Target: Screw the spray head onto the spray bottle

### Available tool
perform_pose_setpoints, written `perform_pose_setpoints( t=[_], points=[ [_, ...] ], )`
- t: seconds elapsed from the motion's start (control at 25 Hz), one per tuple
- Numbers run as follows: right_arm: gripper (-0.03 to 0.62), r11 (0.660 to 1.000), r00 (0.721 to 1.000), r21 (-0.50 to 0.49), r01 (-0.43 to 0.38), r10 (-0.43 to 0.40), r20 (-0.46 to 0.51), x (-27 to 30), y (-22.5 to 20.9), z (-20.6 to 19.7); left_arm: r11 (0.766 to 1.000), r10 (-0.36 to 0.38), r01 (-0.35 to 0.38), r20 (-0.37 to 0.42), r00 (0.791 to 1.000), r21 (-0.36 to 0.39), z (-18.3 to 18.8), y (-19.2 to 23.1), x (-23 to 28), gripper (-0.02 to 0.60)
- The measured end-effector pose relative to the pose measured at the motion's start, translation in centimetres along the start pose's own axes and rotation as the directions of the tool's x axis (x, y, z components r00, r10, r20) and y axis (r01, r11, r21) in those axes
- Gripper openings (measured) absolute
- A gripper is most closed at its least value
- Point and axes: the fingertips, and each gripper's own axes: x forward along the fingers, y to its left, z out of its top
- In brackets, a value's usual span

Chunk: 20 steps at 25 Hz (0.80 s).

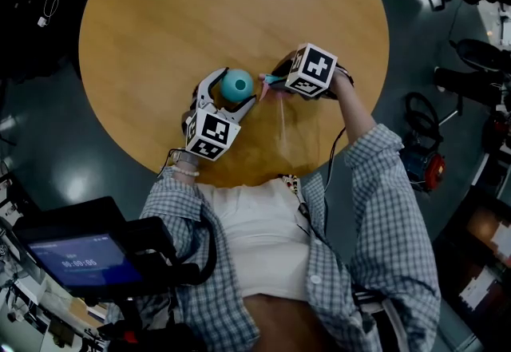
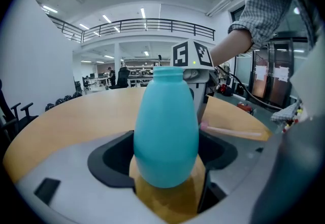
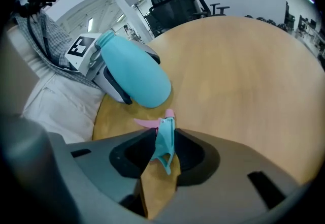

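left hand-held gripper [image 1: 229, 93] clamps teal bottle [image 2: 166, 126] nr tabletop's [image 1: 239, 7] near edge. right hand-held gripper [image 1: 275, 79] pinches spray head [image 3: 164, 139] just beside it. only right gripper view shows the head's trigger.

Teal bottle [image 2: 166, 131] upright; spray head [image 3: 165, 140] detached

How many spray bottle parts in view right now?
2. The teal plastic bottle body is clamped in the left gripper over the round wooden table; the teal spray head with pink nozzle is pinched in the right gripper beside it. None seem hidden.
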Motion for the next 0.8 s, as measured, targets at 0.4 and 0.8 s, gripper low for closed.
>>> perform_pose_setpoints(
  t=[0.4,0.8],
  points=[
    [0.11,0.905,0.857,0.018,0.426,-0.409,0.313,-8.1,-1.8,3.3,1.0,-0.001,0.001,0.0,1.0,-0.007,-0.2,0.5,0.4,0.394],
    [0.11,0.522,0.347,0.089,0.848,-0.675,0.651,-26.2,3.2,12.5,1.0,-0.007,0.007,-0.003,1.0,-0.009,-0.4,1.0,0.9,0.394]
  ],
)
